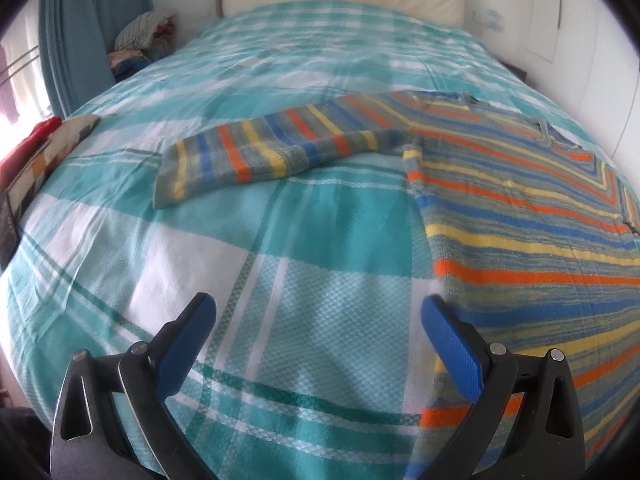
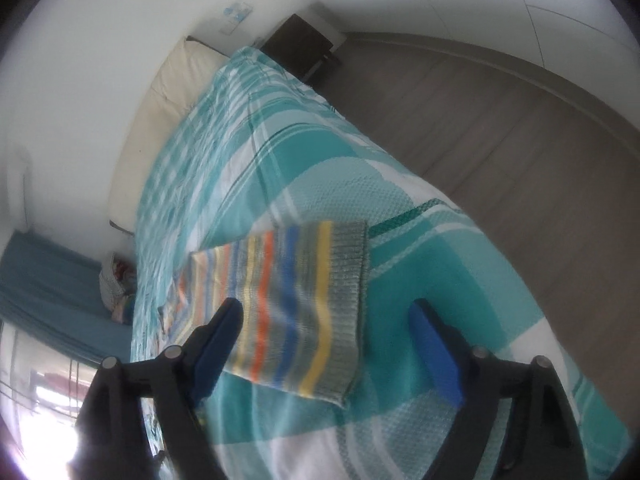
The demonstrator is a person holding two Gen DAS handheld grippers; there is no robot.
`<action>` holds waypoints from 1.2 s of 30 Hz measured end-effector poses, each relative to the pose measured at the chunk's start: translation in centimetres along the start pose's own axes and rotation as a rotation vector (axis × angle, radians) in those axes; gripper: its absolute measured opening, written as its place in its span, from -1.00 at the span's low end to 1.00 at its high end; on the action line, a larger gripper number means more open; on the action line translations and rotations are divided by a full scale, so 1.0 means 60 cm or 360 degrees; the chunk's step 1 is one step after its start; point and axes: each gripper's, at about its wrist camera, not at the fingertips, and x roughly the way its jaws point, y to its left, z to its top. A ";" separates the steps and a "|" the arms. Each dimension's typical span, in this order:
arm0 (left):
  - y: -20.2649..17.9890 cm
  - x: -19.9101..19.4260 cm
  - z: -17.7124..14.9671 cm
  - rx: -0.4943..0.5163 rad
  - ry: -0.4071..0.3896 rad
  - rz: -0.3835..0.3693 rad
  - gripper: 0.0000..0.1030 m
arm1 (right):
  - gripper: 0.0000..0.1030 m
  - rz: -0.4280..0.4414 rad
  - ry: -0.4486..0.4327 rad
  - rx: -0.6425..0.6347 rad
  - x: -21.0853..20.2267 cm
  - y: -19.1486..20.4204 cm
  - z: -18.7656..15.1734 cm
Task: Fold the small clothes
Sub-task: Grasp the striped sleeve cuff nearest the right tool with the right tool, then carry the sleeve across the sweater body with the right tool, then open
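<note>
Your striped knitted sweater in grey, blue, orange and yellow lies flat on the teal-and-white checked bedspread. Your right gripper stands wide, nothing pinched, with the ribbed cuff of the sleeve lying between its fingers, long axis running away toward the body. Your left gripper is also wide and empty, the hem just beside its right finger. The sweater's far side is cut off.
</note>
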 end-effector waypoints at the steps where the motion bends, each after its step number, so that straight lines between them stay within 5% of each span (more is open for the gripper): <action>1: 0.001 0.002 0.000 -0.0005 0.0007 0.0000 0.99 | 0.40 -0.0013 0.0018 -0.0022 0.006 0.001 0.003; 4: 0.000 0.008 -0.002 -0.0004 0.0026 0.0004 0.99 | -0.07 -0.0143 0.0111 -0.0076 0.035 0.008 0.008; 7: -0.001 0.008 -0.002 -0.0002 0.0030 0.0005 0.99 | -0.92 -0.0226 0.0090 -0.0075 0.029 0.007 0.016; 11: 0.004 0.003 0.001 -0.0025 0.0022 -0.0019 0.99 | -0.94 -0.0186 -0.0080 -0.0227 -0.024 0.093 0.023; 16: -0.002 0.000 0.008 -0.0030 0.0022 -0.0063 0.99 | -0.94 -0.0020 -0.0142 -0.0672 -0.055 0.324 -0.001; 20: -0.011 -0.010 0.009 0.0017 -0.0015 -0.0050 0.99 | -0.94 0.0153 -0.0029 -0.0965 0.002 0.509 -0.052; 25: -0.008 -0.024 0.007 0.0035 -0.0063 -0.0026 0.99 | -0.94 0.0221 0.0127 -0.1174 0.130 0.643 -0.142; 27: -0.005 -0.021 0.010 0.0027 -0.0057 -0.0023 0.99 | -0.88 0.0309 0.0218 -0.1153 0.187 0.668 -0.170; 28: -0.005 -0.019 0.010 0.0024 -0.0050 -0.0019 0.99 | -0.66 0.0343 0.0305 -0.1111 0.213 0.673 -0.181; 29: -0.003 -0.017 0.011 0.0020 -0.0044 -0.0012 0.99 | -0.16 0.0357 0.0365 -0.1060 0.228 0.671 -0.189; 31: 0.000 -0.016 0.012 0.0008 -0.0041 -0.0007 0.99 | 0.46 0.0421 0.0375 -0.0968 0.230 0.665 -0.199; 36: 0.006 -0.025 0.016 -0.0016 -0.0057 -0.0033 0.99 | 0.47 0.0352 0.0298 -0.0997 0.199 0.623 -0.205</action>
